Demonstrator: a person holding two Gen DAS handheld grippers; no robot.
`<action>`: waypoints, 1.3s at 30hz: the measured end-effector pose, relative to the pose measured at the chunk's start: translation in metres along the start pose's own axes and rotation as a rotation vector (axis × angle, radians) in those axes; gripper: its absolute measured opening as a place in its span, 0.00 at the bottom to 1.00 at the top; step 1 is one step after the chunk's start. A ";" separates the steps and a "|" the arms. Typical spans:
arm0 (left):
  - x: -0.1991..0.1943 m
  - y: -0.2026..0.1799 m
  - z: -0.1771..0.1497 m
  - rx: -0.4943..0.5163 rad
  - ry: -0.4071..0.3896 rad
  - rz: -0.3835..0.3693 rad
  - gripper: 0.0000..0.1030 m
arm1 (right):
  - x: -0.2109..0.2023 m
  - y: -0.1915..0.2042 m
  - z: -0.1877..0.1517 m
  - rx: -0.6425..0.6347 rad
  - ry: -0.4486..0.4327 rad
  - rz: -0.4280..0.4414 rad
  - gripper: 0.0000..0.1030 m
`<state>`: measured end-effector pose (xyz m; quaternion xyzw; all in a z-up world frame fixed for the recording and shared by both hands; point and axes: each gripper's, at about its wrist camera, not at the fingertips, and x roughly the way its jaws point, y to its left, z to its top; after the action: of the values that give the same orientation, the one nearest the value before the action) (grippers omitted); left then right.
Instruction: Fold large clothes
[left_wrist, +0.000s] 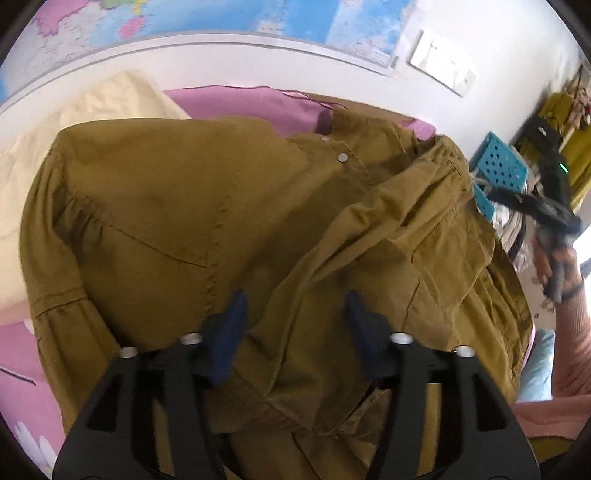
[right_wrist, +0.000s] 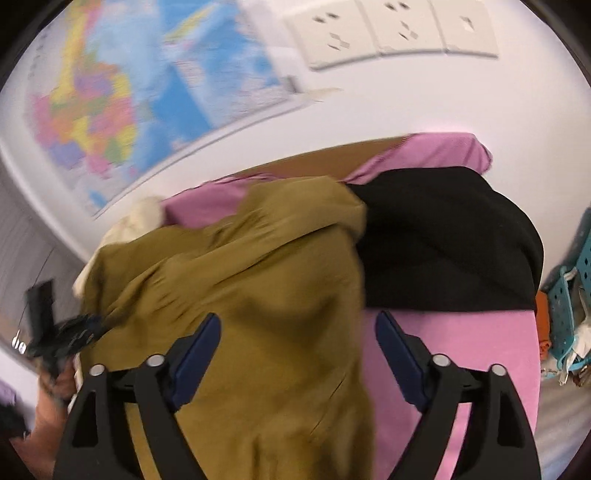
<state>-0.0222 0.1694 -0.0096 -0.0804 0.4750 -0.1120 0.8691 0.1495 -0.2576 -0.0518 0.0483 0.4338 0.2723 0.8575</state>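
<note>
The left gripper (left_wrist: 295, 314) has its 2 blue-padded fingers (left_wrist: 229, 332) spread apart above the olive-brown garment (left_wrist: 184, 206), with cloth showing in the gap but neither pad pressing on it. The right gripper (right_wrist: 297, 354) also stands wide open; its left finger (right_wrist: 195, 362) hangs over the olive cloth and its right finger lies over the pink sheet (right_wrist: 461, 332), so nothing is gripped there either.

The garment lies spread on the bench, which is covered by the pink sheet. From the left wrist view its body lies fairly flat, with 2 metal snap buttons (left_wrist: 342, 157) near the collar, and a sleeve (left_wrist: 388, 221) is laid diagonally across the front, bunched and creased at its gathered cuff. In the right wrist view the garment (right_wrist: 258, 295) fills the left and middle of the sheet, and its right edge runs down between the fingers.

Just beside it on the right, touching its upper corner, lies a black garment (right_wrist: 450, 240). A cream-coloured cloth (left_wrist: 92, 110) lies behind the olive one, against the white wall. A map (right_wrist: 110, 110) hangs on that wall, with white sockets (right_wrist: 391, 33) to its right. A turquoise perforated basket (left_wrist: 498, 162) stands past the bench's right end.

The right gripper shows at the right edge of the left wrist view, held in a hand (left_wrist: 554, 262) with a pink sleeve.
</note>
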 end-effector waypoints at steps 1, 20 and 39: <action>0.001 -0.002 0.000 0.015 0.004 0.007 0.80 | 0.009 -0.005 0.005 0.005 -0.002 -0.019 0.87; 0.028 -0.055 0.049 0.178 -0.038 0.026 0.29 | -0.045 -0.024 0.034 0.024 -0.187 0.063 0.06; 0.072 -0.027 0.059 0.081 0.119 -0.055 0.80 | -0.014 -0.101 -0.010 0.195 -0.078 -0.167 0.55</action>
<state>0.0619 0.1255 -0.0301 -0.0512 0.5186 -0.1595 0.8385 0.1783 -0.3515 -0.0799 0.1059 0.4272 0.1544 0.8846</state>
